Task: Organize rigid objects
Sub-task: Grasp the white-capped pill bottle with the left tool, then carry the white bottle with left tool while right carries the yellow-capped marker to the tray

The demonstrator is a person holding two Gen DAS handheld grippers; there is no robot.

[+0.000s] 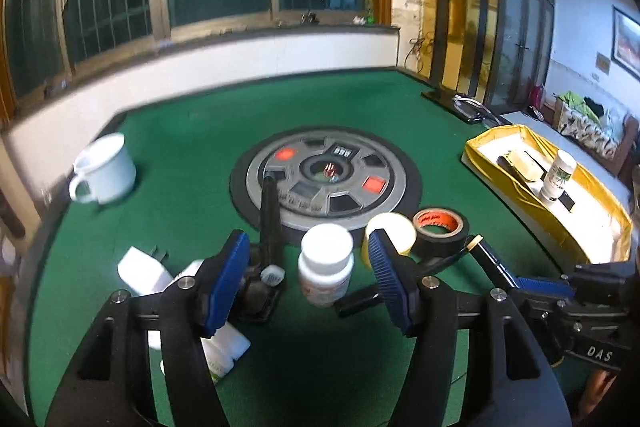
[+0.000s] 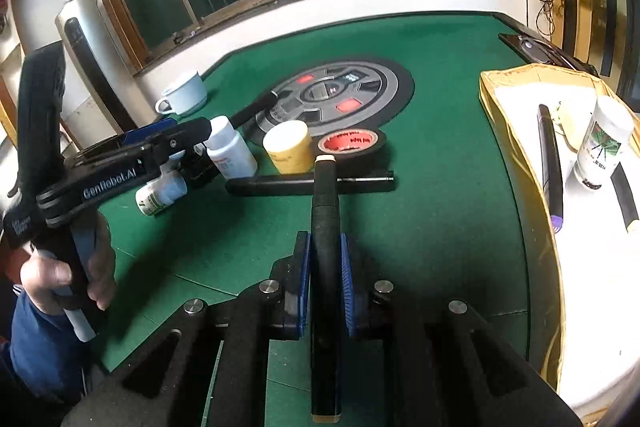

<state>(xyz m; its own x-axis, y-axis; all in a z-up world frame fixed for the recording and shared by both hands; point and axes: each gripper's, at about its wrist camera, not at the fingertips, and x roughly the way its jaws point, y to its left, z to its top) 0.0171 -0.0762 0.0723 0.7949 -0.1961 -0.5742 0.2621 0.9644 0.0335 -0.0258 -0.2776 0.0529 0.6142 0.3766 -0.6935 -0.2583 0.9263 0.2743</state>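
Right tool (image 2: 325, 283) clamping black marker (image 2: 325, 227), left tool (image 1: 308, 263) spread

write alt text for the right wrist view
The right gripper is shut on a black stick with cream ends, held over a green table. Ahead lie a black pen, a yellow jar and a tape roll; a yellow-lined tray sits right, the left gripper left.
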